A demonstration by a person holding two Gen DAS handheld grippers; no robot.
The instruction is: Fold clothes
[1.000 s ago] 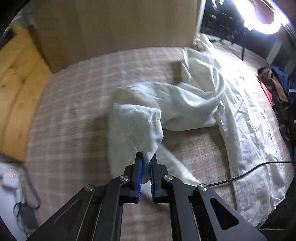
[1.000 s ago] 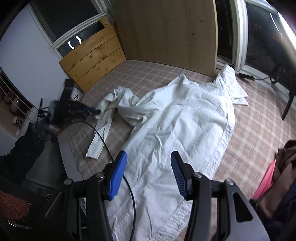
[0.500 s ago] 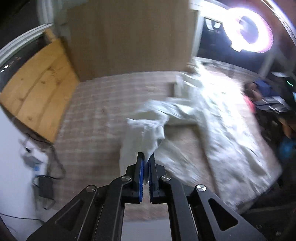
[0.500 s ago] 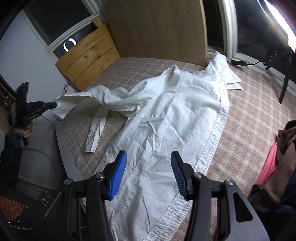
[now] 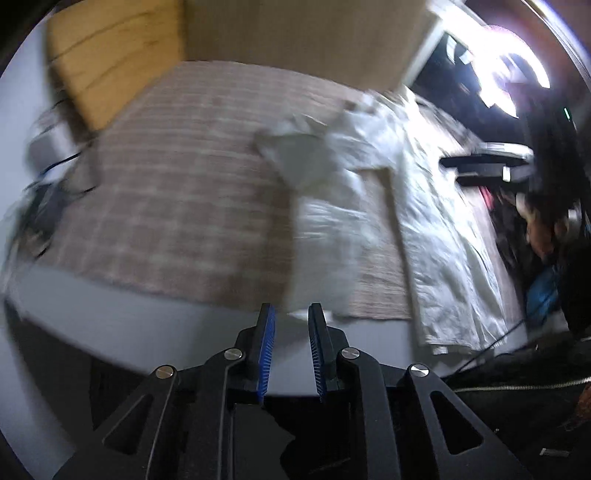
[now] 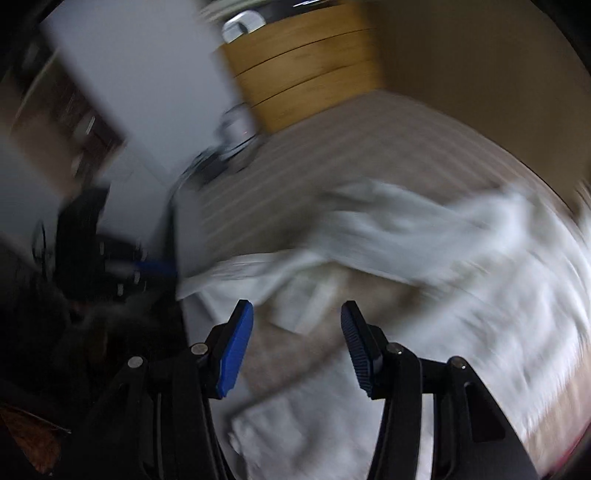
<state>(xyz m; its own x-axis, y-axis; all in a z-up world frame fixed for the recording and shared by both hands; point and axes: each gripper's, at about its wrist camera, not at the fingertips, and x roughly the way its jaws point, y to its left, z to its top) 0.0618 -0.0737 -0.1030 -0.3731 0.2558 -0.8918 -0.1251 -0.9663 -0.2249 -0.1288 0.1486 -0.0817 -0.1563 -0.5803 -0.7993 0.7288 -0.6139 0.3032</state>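
A white shirt point(image 5: 436, 221) lies spread on the checked bed cover point(image 5: 177, 184), with one sleeve point(image 5: 321, 240) drawn out straight toward the near edge. My left gripper point(image 5: 290, 314) hovers at the sleeve's end. Its jaws are opening, and the cuff lies just beyond the tips with nothing pressed between the pads. In the blurred right wrist view the shirt point(image 6: 461, 258) fills the right side and the sleeve point(image 6: 258, 269) runs left to the left gripper point(image 6: 159, 267). My right gripper point(image 6: 295, 317) stands open and empty above the sleeve and the shirt's lower part.
A wooden headboard point(image 5: 110, 62) and a wooden panel point(image 5: 295, 33) stand behind the bed. Boxes and cables point(image 5: 48, 177) lie off the bed's left side. A heap of dark and coloured clothes point(image 5: 535, 229) sits at the right. A black cable point(image 5: 491, 347) runs past the shirt's hem.
The left gripper drew the sleeve out toward the bed's near edge, then its jaws parted and the sleeve dropped flat. The right gripper swung left from the shirt's body toward the sleeve.
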